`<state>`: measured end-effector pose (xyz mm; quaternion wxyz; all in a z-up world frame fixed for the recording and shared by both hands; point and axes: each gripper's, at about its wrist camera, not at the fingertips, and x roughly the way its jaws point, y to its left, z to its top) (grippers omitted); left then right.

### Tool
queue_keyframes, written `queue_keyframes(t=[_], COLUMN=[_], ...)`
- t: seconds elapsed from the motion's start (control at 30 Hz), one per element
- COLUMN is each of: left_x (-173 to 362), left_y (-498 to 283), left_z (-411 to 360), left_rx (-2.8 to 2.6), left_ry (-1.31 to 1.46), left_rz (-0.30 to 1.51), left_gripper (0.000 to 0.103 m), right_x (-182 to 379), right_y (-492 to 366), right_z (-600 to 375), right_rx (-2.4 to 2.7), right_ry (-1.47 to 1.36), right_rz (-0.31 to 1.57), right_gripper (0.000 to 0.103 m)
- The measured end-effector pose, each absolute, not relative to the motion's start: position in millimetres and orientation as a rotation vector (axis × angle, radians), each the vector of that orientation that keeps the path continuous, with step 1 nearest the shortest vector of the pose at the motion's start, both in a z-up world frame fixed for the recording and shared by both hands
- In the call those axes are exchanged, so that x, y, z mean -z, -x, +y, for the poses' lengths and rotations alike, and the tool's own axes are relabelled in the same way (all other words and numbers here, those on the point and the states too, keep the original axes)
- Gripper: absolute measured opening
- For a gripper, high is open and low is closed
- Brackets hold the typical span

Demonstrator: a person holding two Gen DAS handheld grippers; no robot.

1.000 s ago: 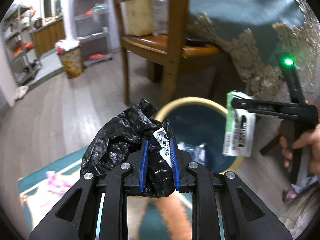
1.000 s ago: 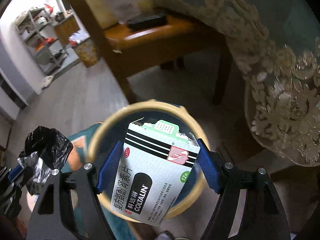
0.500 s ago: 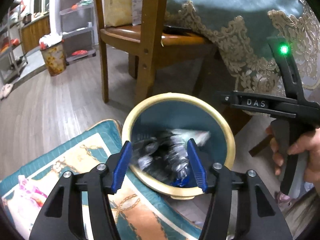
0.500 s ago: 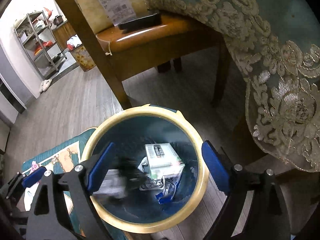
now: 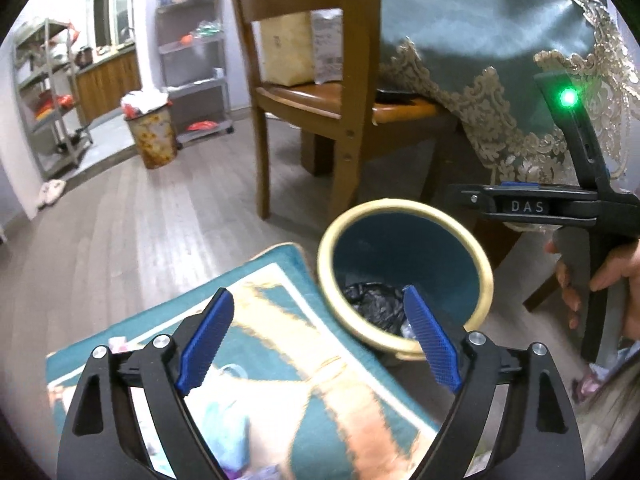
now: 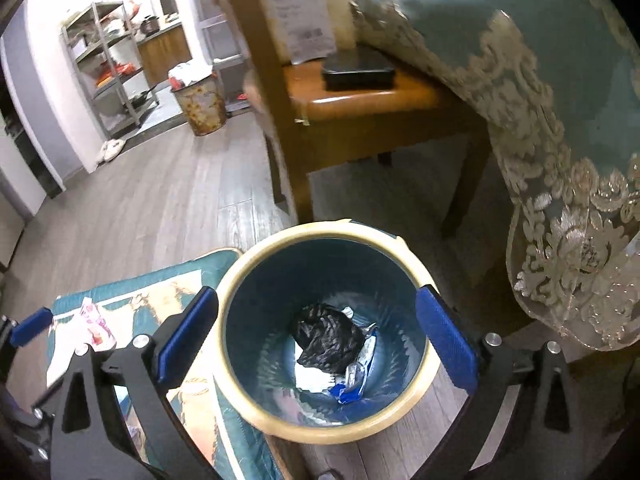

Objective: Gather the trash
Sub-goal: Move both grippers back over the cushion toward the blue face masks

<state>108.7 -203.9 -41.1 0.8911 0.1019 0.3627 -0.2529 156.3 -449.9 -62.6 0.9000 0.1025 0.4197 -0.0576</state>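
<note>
**binwatcher:** ok so nearest the lens, the left tongs (image 5: 316, 344) are spread wide with nothing between the blue pads, hanging over the teal and cream patterned floor mat (image 5: 256, 364). The right tongs (image 6: 316, 336) are wide and empty too, sitting right above the round dark-blue bin with the cream rim (image 6: 248, 280). Down inside it you can see the crumpled black plastic bag (image 6: 326, 340) lying on white and blue wrappers (image 6: 356, 376), so that trash is in.

**matfan:** so what's the step now, go hunting for more?

**binwatcher:** that's my read. There's a pink and white wrapper (image 6: 96, 326) lying on the mat, just beside the left tongs in the right wrist view. I'd take that with the left ones since they're closer. It looks thin and flat, so come in low, pads either side of an edge that's lifted, and pinch the wrapper only, not the mat under it.

**matfan:** and the right side?

**binwatcher:** keep it off the bin rim so it doesn't tip it. Further back there's the wooden chair (image 5: 320, 92) and the bench's lace-edged teal cloth (image 6: 560, 80); stay clear of that fringe. Can't tell if there's more trash back there.
</note>
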Motion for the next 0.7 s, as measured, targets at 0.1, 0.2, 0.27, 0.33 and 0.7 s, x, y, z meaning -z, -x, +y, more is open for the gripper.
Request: queue_keyframes(t=[0.1,0.2,0.27,0.33,0.7], left_x=[31.6,23.9,18.6,14.5,17.1], left_y=[-101.0,-94.0,-90.1,-87.3,-83.9], left_z=[-180.1,-157.1,-138.6,-118.8,-13.8], left_rx=[0.487,0.456,0.431,0.398,0.205], left_ry=[-0.208,-0.195,-0.182,-0.171,-0.077], left_rz=[0.739,0.728,0.723,0.719,0.756], left_gripper=[0.089,0.09,0.09,0.09,0.091], right_x=[57.5,54.1,53.5,53.3,82.1], right_y=[-152.5,-149.9,-149.1,-148.6,-151.3], right_z=[-432.0,-407.4,-391.2,-374.1,-266.8], right_rx=[0.099,0.065,0.039,0.013,-0.161], right_ry=[-0.19,-0.171,-0.163,-0.145,-0.085], right_rz=[0.865,0.866,0.87,0.874,0.966], right_gripper=[0.097,0.097,0.097,0.097,0.097])
